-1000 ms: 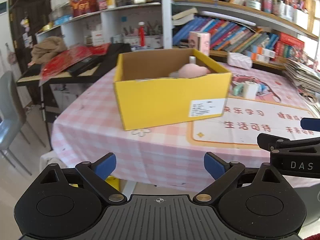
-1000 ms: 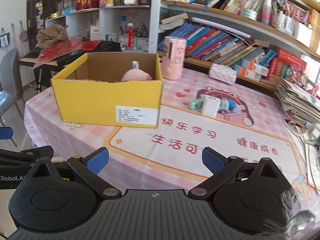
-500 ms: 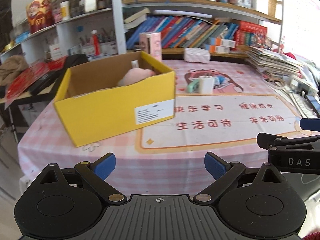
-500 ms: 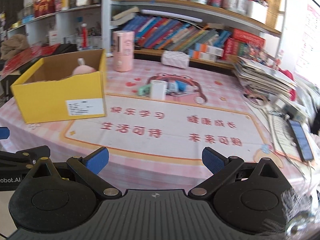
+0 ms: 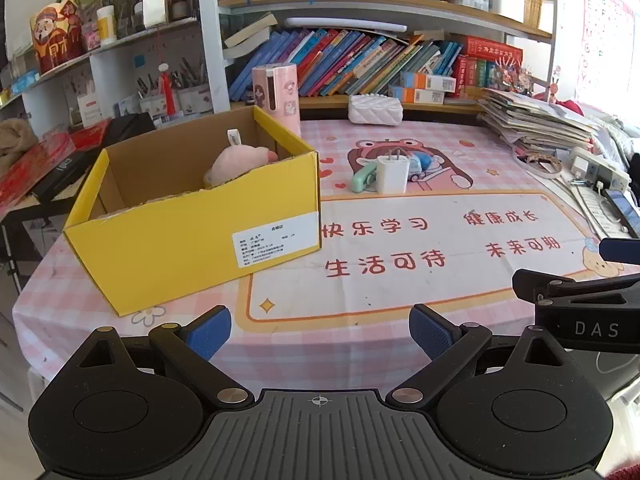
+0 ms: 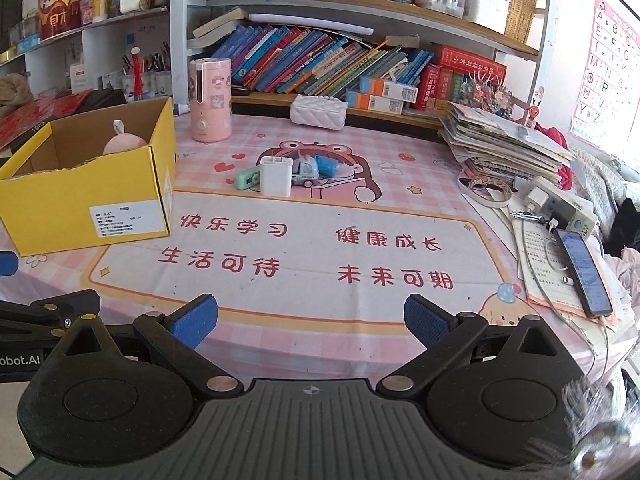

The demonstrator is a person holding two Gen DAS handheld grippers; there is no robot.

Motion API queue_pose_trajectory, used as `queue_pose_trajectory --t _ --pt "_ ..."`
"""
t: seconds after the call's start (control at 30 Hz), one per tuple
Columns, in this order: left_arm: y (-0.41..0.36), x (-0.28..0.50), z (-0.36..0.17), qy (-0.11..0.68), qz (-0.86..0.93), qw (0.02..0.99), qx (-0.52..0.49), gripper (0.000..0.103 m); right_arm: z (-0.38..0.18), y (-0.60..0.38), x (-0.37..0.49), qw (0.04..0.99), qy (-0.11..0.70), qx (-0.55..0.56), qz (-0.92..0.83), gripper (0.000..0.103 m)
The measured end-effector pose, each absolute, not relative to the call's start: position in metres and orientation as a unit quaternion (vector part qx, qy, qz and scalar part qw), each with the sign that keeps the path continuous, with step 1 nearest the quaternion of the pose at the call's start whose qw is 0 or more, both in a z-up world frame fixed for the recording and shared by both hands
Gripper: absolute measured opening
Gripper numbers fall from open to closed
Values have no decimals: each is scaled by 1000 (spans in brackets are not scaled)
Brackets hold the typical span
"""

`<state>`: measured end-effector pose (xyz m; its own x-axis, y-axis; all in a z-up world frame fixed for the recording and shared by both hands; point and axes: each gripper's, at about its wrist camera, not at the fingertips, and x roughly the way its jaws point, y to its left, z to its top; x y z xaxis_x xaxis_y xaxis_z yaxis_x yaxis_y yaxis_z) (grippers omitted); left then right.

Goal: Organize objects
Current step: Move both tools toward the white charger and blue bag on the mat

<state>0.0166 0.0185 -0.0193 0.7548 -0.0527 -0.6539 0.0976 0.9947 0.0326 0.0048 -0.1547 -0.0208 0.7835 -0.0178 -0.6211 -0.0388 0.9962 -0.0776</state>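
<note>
A yellow cardboard box [image 5: 192,240] [image 6: 80,208] stands on the left of the pink checked table, with a pink plush toy [image 5: 240,164] [image 6: 122,144] inside it. Beyond the mat's text lie a white charger plug [image 5: 392,174] [image 6: 276,178], a mint green item [image 5: 362,178] [image 6: 248,178], a small toy truck [image 6: 306,172] and a blue piece [image 6: 328,163]. My left gripper [image 5: 320,330] is open at the near table edge, nothing between its fingers. My right gripper [image 6: 310,318] is open too, low over the near edge, holding nothing.
A pink cylinder appliance [image 6: 210,100] and a white quilted pouch [image 6: 318,112] stand at the back before the bookshelves. A paper stack [image 6: 504,144], a power strip [image 6: 560,208] and a phone [image 6: 582,272] crowd the right edge. The right gripper's side shows in the left view [image 5: 584,304].
Both views have swung to the right and slightly forward, so the box now sits further left and the small items and right table edge show. Both grippers stay open.
</note>
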Motion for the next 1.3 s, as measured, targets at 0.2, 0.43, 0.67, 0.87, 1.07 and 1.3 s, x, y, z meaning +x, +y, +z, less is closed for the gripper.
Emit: queue_pose_trajectory --t 0.2,0.43,0.67,0.87,1.07,1.3 --pt "12 32 -21 352 -36 935 32 97 -23 -159 22 941 335 -47 12 101" --pt "3 53 -20 352 -30 935 30 97 -23 -166 48 940 337 -52 22 101" --pt "-8 79 -19 351 -18 936 27 97 -21 -175 81 938 339 -58 37 101" --pt "-20 102 -18 349 -7 937 22 97 -18 -184 111 938 336 -64 54 101" --pt "-32 122 -17 349 6 937 17 97 -17 -197 138 938 332 -66 70 100" --pt "-47 140 -20 355 20 935 14 97 -21 -213 165 935 337 -66 87 100"
